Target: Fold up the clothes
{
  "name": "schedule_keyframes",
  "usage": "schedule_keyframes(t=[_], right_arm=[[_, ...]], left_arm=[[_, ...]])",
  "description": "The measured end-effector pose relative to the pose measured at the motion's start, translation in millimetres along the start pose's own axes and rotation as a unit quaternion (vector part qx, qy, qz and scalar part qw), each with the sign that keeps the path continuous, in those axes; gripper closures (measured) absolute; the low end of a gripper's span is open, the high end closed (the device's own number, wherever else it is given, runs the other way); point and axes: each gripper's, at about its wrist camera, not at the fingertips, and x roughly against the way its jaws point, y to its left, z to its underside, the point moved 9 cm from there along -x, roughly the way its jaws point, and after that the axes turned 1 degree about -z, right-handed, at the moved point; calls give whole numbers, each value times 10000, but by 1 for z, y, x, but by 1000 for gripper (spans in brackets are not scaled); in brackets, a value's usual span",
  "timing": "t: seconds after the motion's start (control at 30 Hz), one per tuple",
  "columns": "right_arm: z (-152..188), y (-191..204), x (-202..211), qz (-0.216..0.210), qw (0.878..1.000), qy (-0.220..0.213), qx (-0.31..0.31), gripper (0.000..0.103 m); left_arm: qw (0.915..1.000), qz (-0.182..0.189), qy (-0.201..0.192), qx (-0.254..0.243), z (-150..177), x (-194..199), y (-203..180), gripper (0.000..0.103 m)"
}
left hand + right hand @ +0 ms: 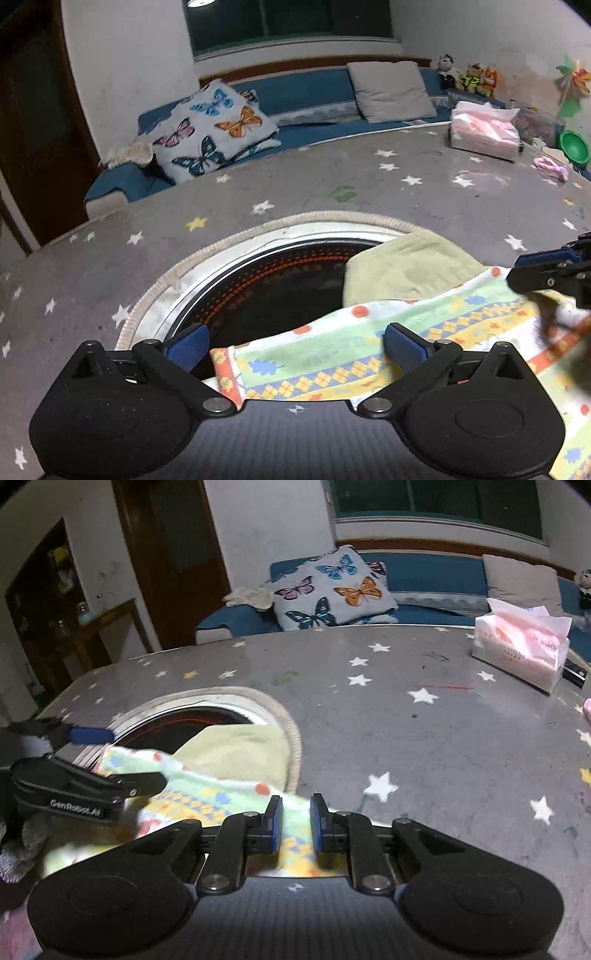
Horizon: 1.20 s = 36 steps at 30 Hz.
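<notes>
- On the star-print table (pixel 424 716), over a round inset with a dark glass centre (pixel 280 280): a patterned cloth (pixel 332 354) with coloured bands lies spread, partly over a pale green cloth (pixel 402 269) that sits folded at the inset's rim.
- Left gripper (pixel 293 345): jaws wide apart, holding nothing; the patterned cloth's orange-hemmed edge lies between and below its fingers. Judged to be lined up on that edge rather than gripping it.
- Right gripper (pixel 295 821): jaws narrowed to a slim gap with the patterned cloth running through it. Pads look close on the fabric, but whether they pinch it I cannot tell.
- The two grippers sit at opposite ends of the same cloth, near side; that spacing suits taking two corners to carry one edge over.
- Cloth shows no clear crease; a flat spread fits either a fold about to be made or a layer just laid down.
- Tissue pack (pixel 524 653) and butterfly cushion (pixel 332 587) stand well apart from the work.
</notes>
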Motion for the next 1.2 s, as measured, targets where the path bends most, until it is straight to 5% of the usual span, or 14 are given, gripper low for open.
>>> schedule_keyframes(t=[0.57,0.77,1.2], right_arm=[[7,77,8,-431,9920,135,1182,85],[34,111,17,-550,9848,191,1638,78],[65,186,24,-1043,9735,73,2036,77]], left_arm=[[9995,-108,99,272,6,6,21,0],[9987,-486,6,149,27,25,36,0],[9945,-906,-171,493,78,76,68,0]])
